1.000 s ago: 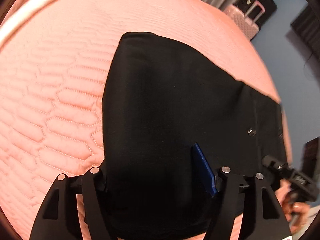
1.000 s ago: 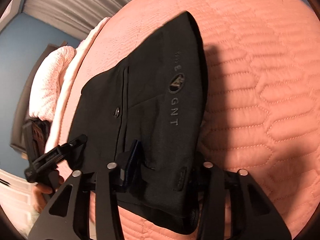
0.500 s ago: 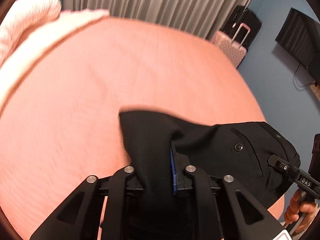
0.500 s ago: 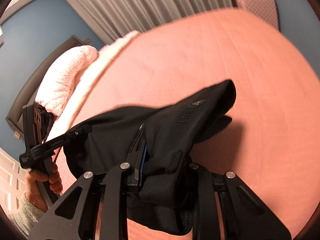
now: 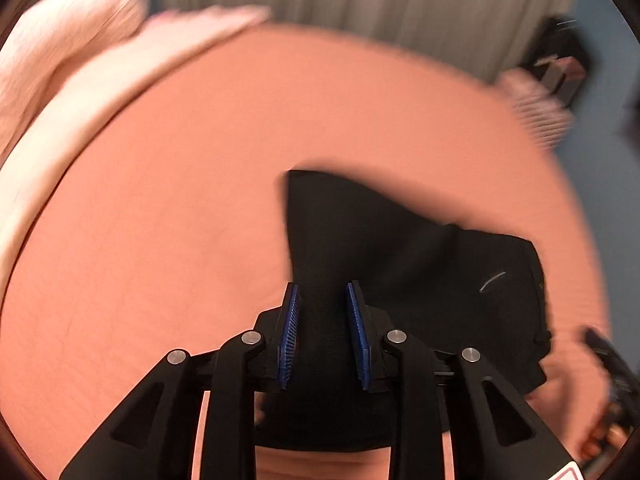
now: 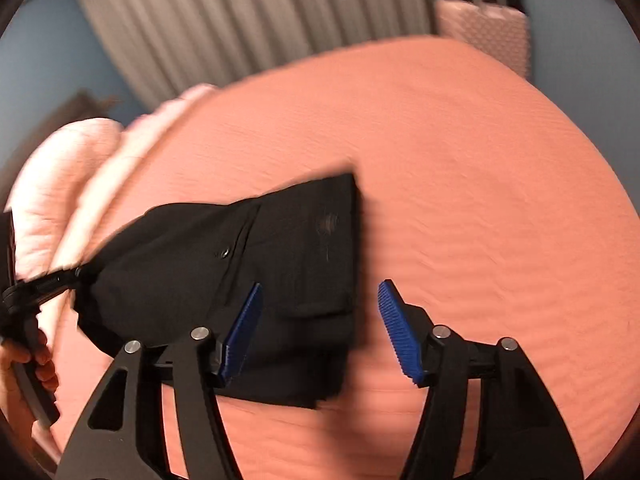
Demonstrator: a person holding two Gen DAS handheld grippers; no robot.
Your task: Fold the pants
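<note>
**Black pants folded on the pink bedspread, both grippers above them**

The left gripper (image 5: 323,334) has its blue pads moderately apart with black cloth of the pants (image 5: 404,264) between them; whether the pads press the cloth cannot be told through the blur. The right gripper (image 6: 320,330) stands wide apart, the folded pants (image 6: 256,264) lying below, reaching past its left pad (image 6: 243,332) but short of the right one. All rests on the bedspread (image 6: 480,184). Pillows (image 5: 60,52) sit far left, curtains (image 6: 224,20) behind, a pink suitcase (image 6: 486,34) at right.
</note>
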